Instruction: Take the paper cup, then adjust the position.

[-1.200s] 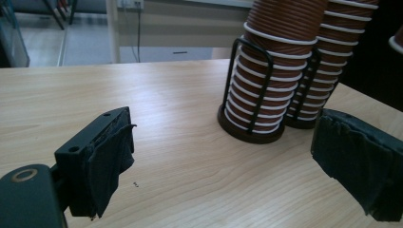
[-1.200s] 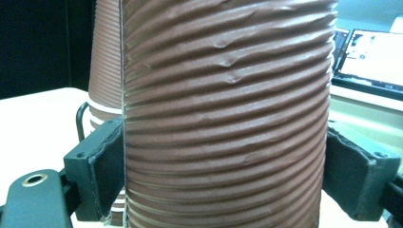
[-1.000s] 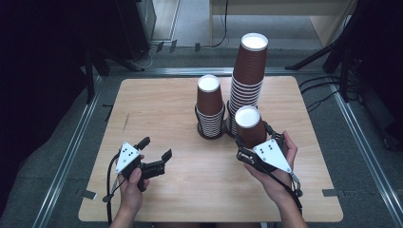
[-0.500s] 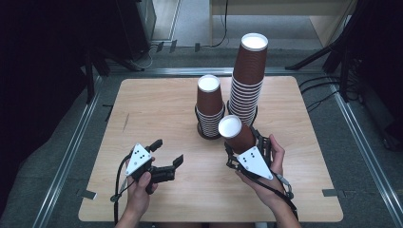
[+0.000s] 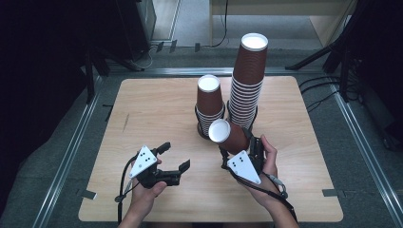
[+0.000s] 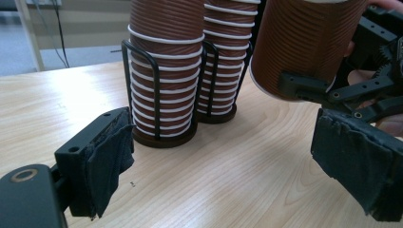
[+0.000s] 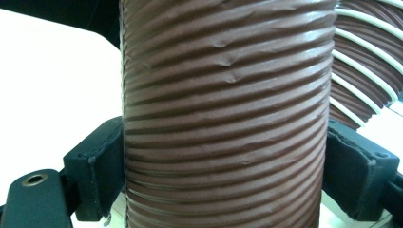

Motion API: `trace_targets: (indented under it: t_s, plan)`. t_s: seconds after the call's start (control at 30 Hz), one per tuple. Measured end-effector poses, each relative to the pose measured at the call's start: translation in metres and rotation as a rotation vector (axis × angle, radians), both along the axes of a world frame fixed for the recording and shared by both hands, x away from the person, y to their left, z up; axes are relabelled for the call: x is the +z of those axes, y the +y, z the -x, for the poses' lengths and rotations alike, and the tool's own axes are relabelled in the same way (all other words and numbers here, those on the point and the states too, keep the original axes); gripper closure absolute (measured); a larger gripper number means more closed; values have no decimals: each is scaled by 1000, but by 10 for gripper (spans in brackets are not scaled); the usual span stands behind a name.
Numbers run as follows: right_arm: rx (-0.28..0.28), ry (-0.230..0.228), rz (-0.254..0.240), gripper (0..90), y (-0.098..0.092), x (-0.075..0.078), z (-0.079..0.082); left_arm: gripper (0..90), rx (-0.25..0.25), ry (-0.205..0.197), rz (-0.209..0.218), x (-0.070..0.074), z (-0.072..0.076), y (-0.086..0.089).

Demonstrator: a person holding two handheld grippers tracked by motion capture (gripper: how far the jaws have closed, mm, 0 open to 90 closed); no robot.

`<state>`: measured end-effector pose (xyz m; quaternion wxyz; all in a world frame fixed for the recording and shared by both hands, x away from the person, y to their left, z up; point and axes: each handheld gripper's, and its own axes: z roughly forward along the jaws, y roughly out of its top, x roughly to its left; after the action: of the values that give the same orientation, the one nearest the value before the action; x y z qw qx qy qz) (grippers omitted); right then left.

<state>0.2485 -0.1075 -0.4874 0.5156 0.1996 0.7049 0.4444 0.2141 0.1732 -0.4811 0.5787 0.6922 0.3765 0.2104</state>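
right gripper view: dents in cup (image 7: 223, 114)

cup (image 5: 229, 135): brown ribbed paper, white inside | tilted, mouth toward left | raised near 2 stacks

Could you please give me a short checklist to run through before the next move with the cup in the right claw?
1. Right claw shut on the held cup: ok, pads press both sides.
2. Cup wall undamaged: not ok, small dents show.
3. Held cup upright: not ok, it tilts left.
4. Left claw open and free: ok.
5. Short stack and tall stack seated in their wire holders: ok.
6. Held cup clear of the short stack: cannot tell.
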Motion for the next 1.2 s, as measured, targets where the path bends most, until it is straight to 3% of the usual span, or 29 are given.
trace_targets:
  t_s: [0.5,0.7,1.2]
  plan:
    - [46,-64,116,124,13,-7,7,71,-33,1,-4,0,0,-7]
    - [57,-67,118,123,15,-6,8,71,-36,1,5,1,1,-8]
    - [93,-105,188,123,21,-11,13,71,-64,-2,19,6,0,-11]
